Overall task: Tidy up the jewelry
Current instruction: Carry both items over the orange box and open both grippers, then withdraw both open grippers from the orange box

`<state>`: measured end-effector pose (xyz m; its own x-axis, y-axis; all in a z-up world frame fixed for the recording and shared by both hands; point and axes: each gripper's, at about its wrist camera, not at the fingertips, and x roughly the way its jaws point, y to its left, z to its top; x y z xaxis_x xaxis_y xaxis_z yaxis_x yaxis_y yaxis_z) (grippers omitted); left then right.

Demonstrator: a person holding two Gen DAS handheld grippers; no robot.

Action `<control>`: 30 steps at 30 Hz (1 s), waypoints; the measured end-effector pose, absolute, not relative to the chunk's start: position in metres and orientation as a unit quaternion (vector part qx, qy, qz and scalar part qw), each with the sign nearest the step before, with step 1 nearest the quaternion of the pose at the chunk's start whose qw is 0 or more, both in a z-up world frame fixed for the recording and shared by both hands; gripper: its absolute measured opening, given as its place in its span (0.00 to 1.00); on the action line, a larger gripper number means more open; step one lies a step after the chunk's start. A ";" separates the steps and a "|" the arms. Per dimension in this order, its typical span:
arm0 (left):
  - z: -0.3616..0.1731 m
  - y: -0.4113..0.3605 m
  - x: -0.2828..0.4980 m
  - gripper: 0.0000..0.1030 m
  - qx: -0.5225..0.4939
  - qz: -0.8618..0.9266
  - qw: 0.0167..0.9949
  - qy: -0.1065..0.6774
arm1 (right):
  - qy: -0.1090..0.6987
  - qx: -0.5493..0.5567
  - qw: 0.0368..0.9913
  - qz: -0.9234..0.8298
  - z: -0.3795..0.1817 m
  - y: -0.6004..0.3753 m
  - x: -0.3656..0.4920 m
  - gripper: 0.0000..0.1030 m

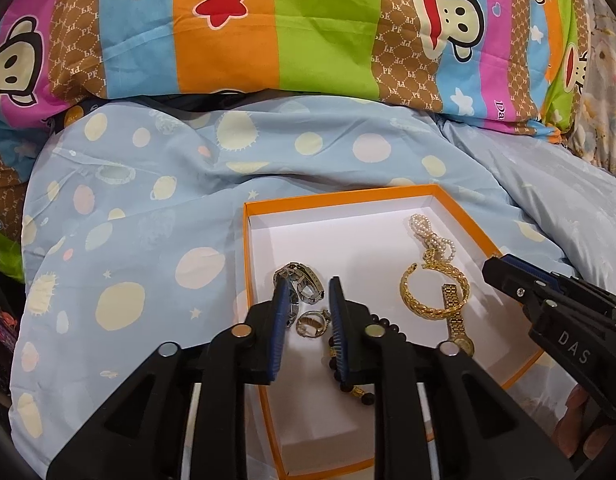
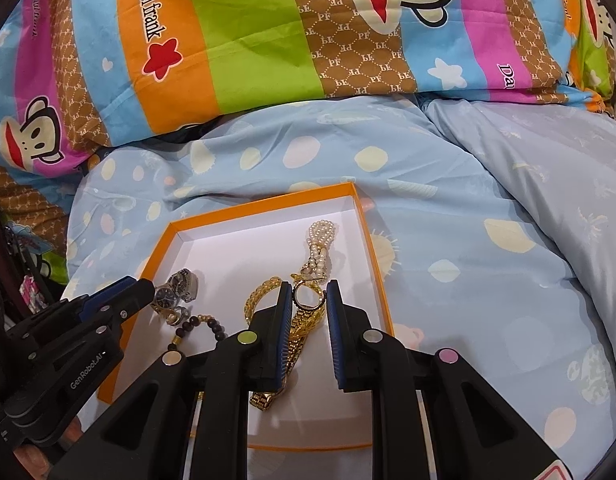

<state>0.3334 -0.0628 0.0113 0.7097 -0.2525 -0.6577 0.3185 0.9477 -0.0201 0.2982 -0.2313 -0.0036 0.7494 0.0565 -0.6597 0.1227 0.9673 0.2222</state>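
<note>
An open orange box (image 1: 340,197) (image 2: 268,203) with a white floor lies on the bed and holds the jewelry. At its left lie a silver watch (image 1: 304,280) (image 2: 185,280), a small ring-like piece (image 1: 311,325) and a dark bead bracelet (image 1: 350,386) (image 2: 204,326). At its right lie a gold bangle (image 1: 430,304) (image 2: 264,290), a gold watch (image 1: 459,322) (image 2: 306,320) and a pearl bracelet (image 1: 426,236) (image 2: 320,248). My left gripper (image 1: 308,294) (image 2: 142,284) is open low over the silver watch, not pinching it. My right gripper (image 2: 309,298) (image 1: 493,270) hovers over the gold watch, jaws slightly apart and empty.
A light blue spotted quilt (image 1: 148,240) lies under and around the box. A bright striped cartoon pillow (image 1: 268,28) rises behind it. A person's fingers (image 1: 574,404) show behind the right gripper's handle. Dark clutter sits at the far left edge (image 2: 24,280).
</note>
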 end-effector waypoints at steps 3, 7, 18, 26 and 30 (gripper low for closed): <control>0.012 -0.062 0.332 0.53 0.047 -0.148 0.927 0.342 | 0.351 0.131 0.927 -0.023 -0.004 -0.234 0.298 0.22; 0.015 -0.064 0.328 0.61 0.051 -0.147 0.932 0.327 | 0.343 0.135 0.929 -0.027 -0.002 -0.237 0.295 0.33; 0.020 -0.056 0.319 0.62 0.049 -0.128 0.934 0.329 | 0.328 0.127 0.936 -0.028 0.019 -0.232 0.279 0.40; 0.057 -0.037 0.251 0.62 0.052 -0.137 0.937 0.318 | 0.318 0.141 0.937 -0.010 0.065 -0.220 0.196 0.42; 0.074 -0.031 0.208 0.66 0.065 -0.137 0.939 0.308 | 0.311 0.148 0.939 -0.005 0.074 -0.213 0.140 0.44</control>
